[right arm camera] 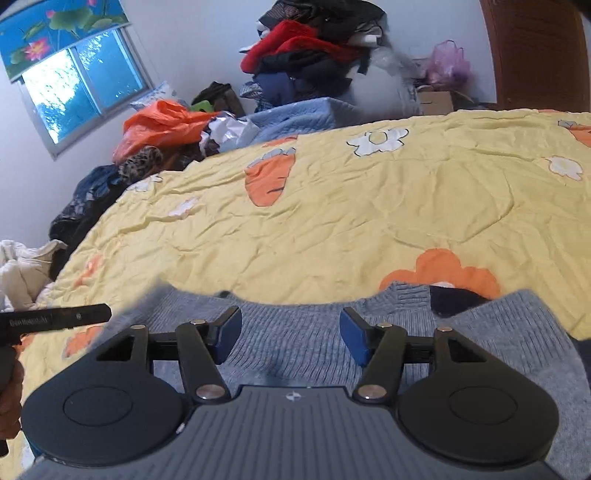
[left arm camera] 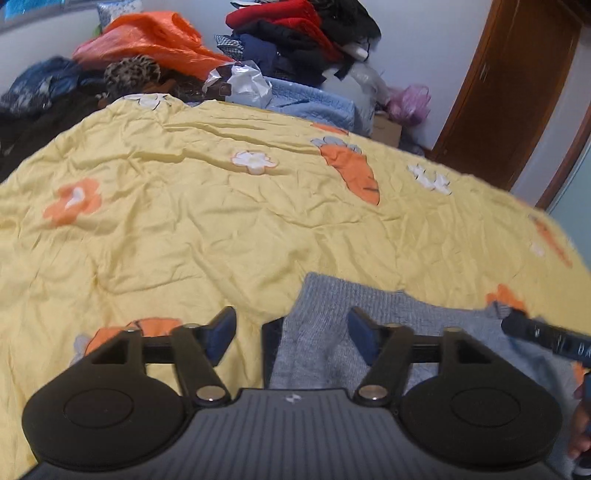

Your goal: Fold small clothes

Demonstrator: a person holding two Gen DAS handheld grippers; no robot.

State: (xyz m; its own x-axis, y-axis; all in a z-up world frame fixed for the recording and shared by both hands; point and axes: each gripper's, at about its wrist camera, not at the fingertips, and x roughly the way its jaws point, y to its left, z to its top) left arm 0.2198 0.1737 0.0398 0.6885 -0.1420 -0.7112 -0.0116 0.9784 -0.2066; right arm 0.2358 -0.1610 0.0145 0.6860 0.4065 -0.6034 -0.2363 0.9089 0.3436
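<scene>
A small grey knitted sweater [left arm camera: 332,325] lies flat on the yellow bedspread [left arm camera: 221,229] at the near edge. My left gripper [left arm camera: 291,332] hovers over its left edge, jaws open, nothing between the blue pads [left arm camera: 223,332]. In the right wrist view the same sweater [right arm camera: 288,339] spreads under my right gripper [right arm camera: 290,334], which is also open and empty above the ribbed hem. The right gripper's finger [left arm camera: 543,336] shows at the right of the left view, and the left gripper's finger [right arm camera: 59,317] pokes in at the left of the right view.
A yellow bedspread [right arm camera: 369,221] with carrot and flower patches covers the bed. Piles of clothes [left arm camera: 295,33], an orange bag [left arm camera: 155,40] and a blue quilt [left arm camera: 317,103] are heaped at the far side. A wooden door [left arm camera: 509,92] stands at the right, a window [right arm camera: 81,85] at the left.
</scene>
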